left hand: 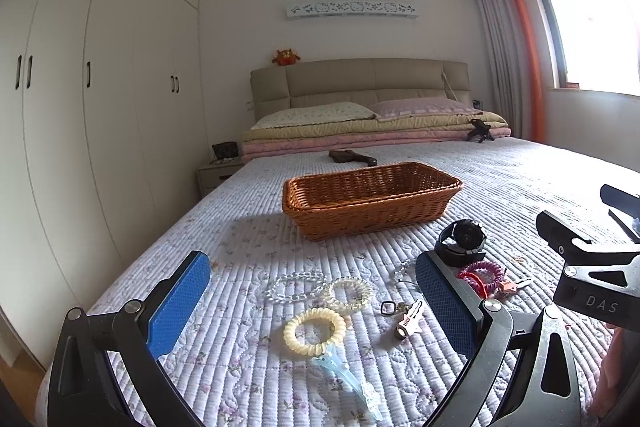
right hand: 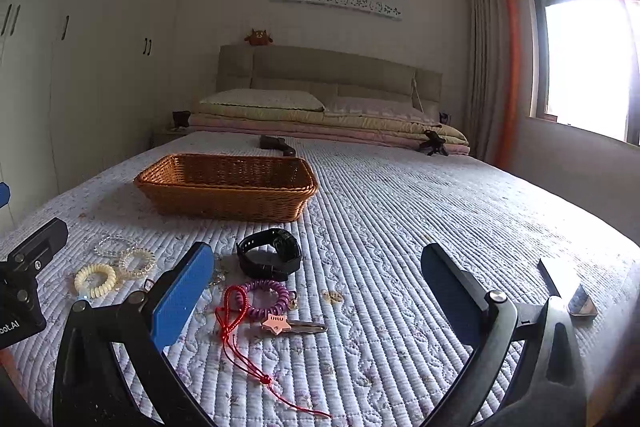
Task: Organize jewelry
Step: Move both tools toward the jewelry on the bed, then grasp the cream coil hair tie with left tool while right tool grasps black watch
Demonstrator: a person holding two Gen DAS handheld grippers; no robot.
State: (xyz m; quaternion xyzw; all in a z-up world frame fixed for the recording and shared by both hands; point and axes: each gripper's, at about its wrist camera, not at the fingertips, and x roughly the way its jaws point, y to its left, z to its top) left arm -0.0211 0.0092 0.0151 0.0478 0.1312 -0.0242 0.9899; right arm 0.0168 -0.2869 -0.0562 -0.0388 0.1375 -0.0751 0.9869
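Jewelry lay scattered on the quilted bed short of an empty wicker basket [left hand: 372, 201]. Left wrist view: the left tool [left hand: 312, 303], fingers wide apart, hung nearest a cream coil bracelet [left hand: 315, 331] lying flat just ahead. Right wrist view: the right tool [right hand: 316, 291], also spread and empty, faced a black watch [right hand: 270, 254] and purple coil [right hand: 266, 299].

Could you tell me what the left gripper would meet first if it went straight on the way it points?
Probably the clear coil ties on the quilt; higher, the basket. Depth is unclear.
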